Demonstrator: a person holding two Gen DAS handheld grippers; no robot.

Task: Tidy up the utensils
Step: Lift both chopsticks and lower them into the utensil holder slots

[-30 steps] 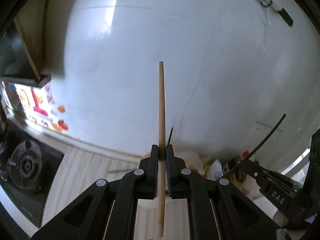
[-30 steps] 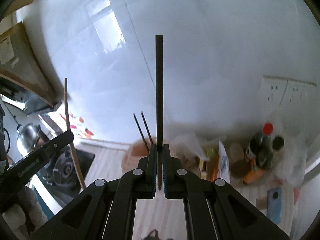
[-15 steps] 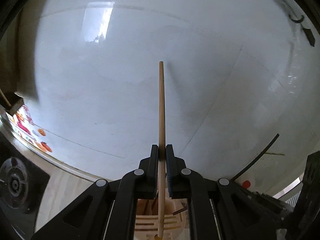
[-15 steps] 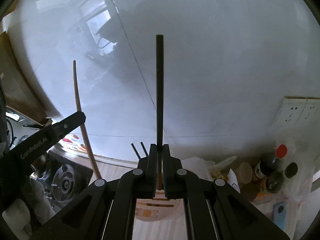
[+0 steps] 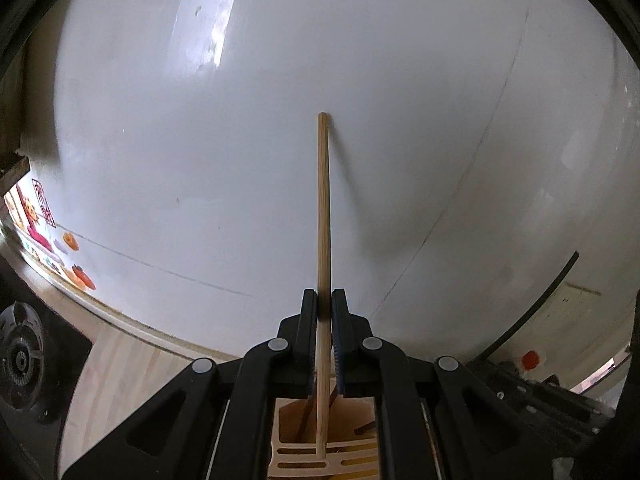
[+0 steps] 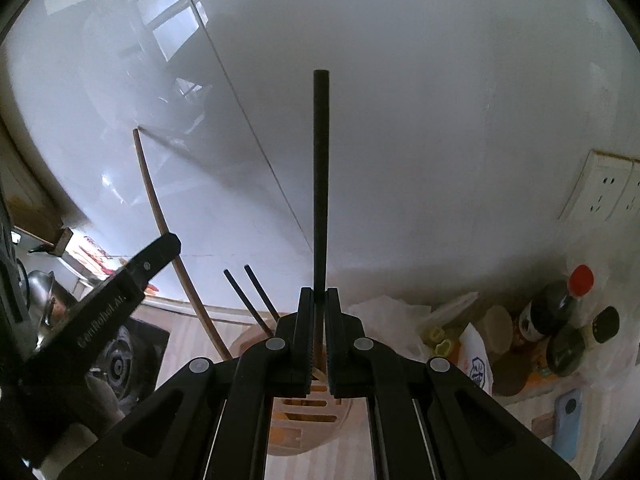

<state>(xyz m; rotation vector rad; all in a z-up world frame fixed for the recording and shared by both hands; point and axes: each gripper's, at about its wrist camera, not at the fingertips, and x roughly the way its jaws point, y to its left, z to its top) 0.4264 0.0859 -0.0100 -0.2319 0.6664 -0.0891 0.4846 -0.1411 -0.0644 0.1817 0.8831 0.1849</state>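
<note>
Countertop [image 6: 188, 344] of pale, striped wood grain ran beneath both grippers, with a black gas hob [image 5: 24, 350] set into it at the left and a glossy white tiled wall [image 5: 240, 160] rising behind. Nearest the right wrist camera, the right gripper [image 6: 320, 300] had its jaws closed tight on a long black chopstick [image 6: 321, 180], which stood upright between the pads. Directly below it sat the round, light wooden utensil holder with slotted sides [image 6: 308, 408], resting on the countertop; the black chopstick's lower end dropped behind the jaws toward the holder's mouth, though whether it had entered could not be told. Two more thin black chopsticks [image 6: 256, 300] already leaned out of the holder's back. To the left, the left gripper [image 5: 324, 300] was likewise clamped shut on a long light-brown wooden chopstick [image 5: 323, 220], whose lower end reached down to the holder's slotted rim [image 5: 320, 456] in the left wrist view. Farther right on the countertop lay white plastic bags [image 6: 384, 316], a dark sauce bottle with a red cap [image 6: 556, 304], a second dark bottle with a black cap [image 6: 580, 340] and a blue phone-like slab [image 6: 568, 420]. On the wall beyond them was a white double power socket [image 6: 604, 192]. Colourful stickers [image 5: 72, 260] dotted the wall's base at far left.
</note>
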